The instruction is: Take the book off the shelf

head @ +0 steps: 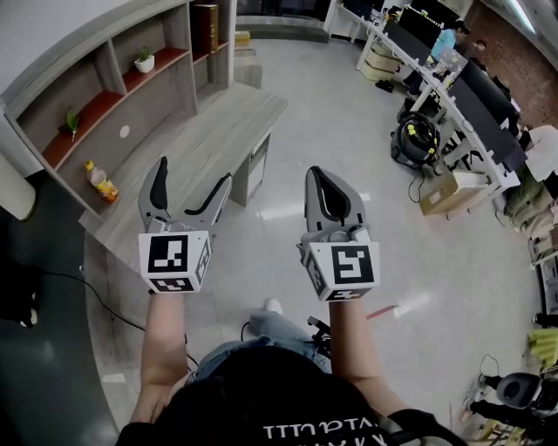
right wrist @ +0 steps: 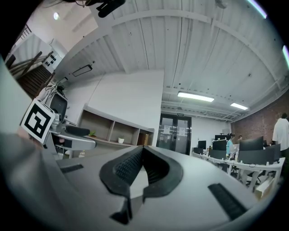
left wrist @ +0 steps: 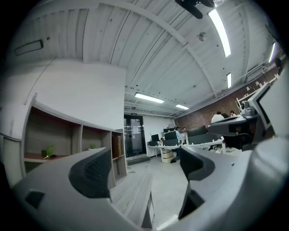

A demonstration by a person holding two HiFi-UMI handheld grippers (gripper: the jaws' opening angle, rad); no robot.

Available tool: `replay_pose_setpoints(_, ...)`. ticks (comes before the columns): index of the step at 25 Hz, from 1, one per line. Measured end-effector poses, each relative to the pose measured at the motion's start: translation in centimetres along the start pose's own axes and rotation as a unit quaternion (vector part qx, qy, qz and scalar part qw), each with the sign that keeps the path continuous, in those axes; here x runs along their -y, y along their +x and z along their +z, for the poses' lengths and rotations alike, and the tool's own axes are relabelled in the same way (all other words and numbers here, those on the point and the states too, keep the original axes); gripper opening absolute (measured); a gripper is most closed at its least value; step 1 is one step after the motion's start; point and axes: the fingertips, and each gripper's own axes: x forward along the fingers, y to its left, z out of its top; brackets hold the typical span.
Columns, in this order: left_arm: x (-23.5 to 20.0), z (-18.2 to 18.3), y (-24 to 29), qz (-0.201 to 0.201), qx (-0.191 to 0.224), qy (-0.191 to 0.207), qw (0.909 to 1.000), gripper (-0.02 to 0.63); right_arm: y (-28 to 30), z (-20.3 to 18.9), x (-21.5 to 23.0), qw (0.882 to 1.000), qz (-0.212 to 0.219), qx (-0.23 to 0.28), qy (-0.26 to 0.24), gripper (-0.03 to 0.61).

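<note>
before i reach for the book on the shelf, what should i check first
1. Is the book located: ok, it stands in the end compartment of the shelf.
2. Is the left claw open: ok, jaws wide apart, nothing between.
3. Is the right claw open: not ok, jaws together, empty.
4. Are both within reach of the book: not ok, both well short of the shelf.
5. Is the book free of neighbours: cannot tell, too small.
</note>
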Motion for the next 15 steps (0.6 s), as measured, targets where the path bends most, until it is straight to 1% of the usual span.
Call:
replay_pose_setpoints(4,0.9,0.4,4.7,0.011,0.009,-0.003,0.9999,0.465,3.2,-0.7,4.2,1.000,0.013,0.006,0.000,0.012)
replay_pose_setpoints(7,1.4,0.0,8.3,0.028,0.009,-0.003,0.9996,0.465,5.7,-1.7,7.3,1.000,0.025,0.005,0.001,0.012)
replay_pose_setpoints(12,3.0,-1.2,13.2,0.066,-0.009,0.030,0.9974,0.465,8.8,-2.9,12.5,0.999,0.041,0.007,-0.004,0.012)
replay_pose_setpoints(15,3.8,-1.6,15.2,0.074,-0.011,0.027,0.9969,0.465,10.0,-3.6,14.9,0.999,0.041,0.011,-0.001,0.012)
